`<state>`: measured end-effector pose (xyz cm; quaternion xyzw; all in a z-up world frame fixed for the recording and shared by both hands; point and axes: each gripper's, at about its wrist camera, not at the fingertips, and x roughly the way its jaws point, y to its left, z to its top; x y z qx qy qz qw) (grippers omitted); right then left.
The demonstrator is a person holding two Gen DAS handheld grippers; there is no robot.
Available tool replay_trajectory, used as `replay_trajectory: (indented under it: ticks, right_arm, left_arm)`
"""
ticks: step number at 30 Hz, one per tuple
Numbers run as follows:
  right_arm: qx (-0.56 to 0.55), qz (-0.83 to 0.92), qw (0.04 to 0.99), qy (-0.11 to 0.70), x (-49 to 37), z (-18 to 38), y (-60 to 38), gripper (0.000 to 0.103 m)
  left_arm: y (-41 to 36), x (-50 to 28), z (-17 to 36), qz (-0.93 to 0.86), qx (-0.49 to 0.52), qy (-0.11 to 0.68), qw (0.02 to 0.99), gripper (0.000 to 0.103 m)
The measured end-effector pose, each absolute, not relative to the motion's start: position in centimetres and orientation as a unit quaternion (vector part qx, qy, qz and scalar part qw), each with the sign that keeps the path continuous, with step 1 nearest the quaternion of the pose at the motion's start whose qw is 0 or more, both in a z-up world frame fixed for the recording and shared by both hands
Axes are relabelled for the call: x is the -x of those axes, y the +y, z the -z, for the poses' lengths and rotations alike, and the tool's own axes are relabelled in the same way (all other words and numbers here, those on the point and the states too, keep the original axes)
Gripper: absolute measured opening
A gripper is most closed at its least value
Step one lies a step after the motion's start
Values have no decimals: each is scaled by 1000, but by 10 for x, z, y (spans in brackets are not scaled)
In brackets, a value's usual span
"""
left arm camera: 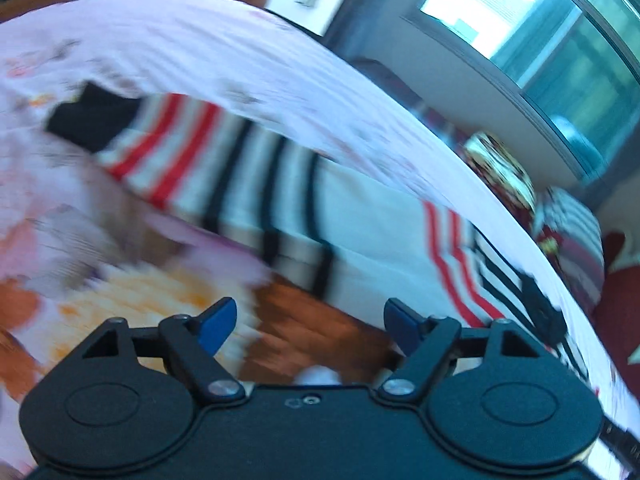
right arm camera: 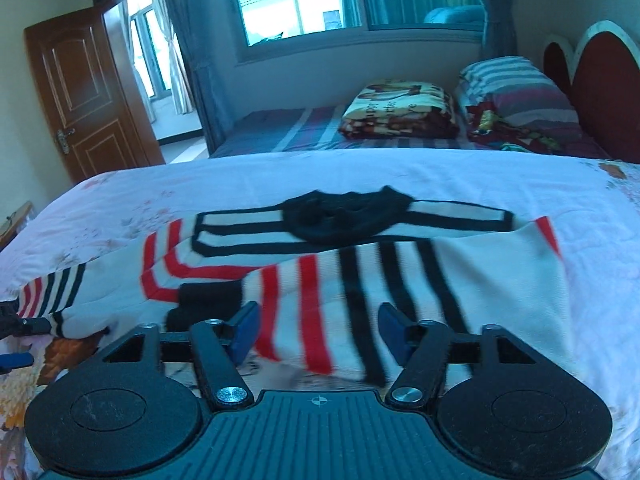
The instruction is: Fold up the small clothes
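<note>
A white knitted sweater (right arm camera: 500, 264) with red and black stripes lies spread on the bed, its black collar (right arm camera: 344, 216) at the far side and one sleeve folded across the body, ending in a black cuff (right arm camera: 208, 300). My right gripper (right arm camera: 320, 332) hovers open over the near hem, and its blue pads (right arm camera: 246, 332) stand apart from the cloth. The left wrist view is blurred. It shows the same sweater (left arm camera: 360, 220) running across the bed, with a black cuff (left arm camera: 92, 116) at the far left. My left gripper (left arm camera: 310, 320) is open above the bed cover, with nothing between its fingers.
The sweater rests on a pale pink floral bed cover (right arm camera: 280, 176). Behind it lie a folded patterned blanket (right arm camera: 400, 108) and a striped pillow (right arm camera: 516, 92) by the red headboard (right arm camera: 600, 80). A brown door (right arm camera: 80, 92) stands open at the left, under-window wall beyond.
</note>
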<state>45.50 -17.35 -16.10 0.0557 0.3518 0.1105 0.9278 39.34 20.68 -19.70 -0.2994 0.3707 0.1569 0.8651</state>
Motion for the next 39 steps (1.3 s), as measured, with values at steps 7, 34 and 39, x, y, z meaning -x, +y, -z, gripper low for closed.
replay_trajectory:
  ticks: [7, 34, 39]
  right_arm:
    - [-42, -123, 920, 370, -473, 175, -102, 55]
    - [-2, -111, 915, 388, -507, 215, -38, 55]
    - [-30, -98, 926, 362, -490, 187, -72, 55]
  left_arm:
    - [291, -389, 215, -183, 355, 351, 847, 68]
    - [317, -420, 171, -107, 327, 220, 913, 6]
    - [244, -448, 133, -4, 260, 213, 942, 6]
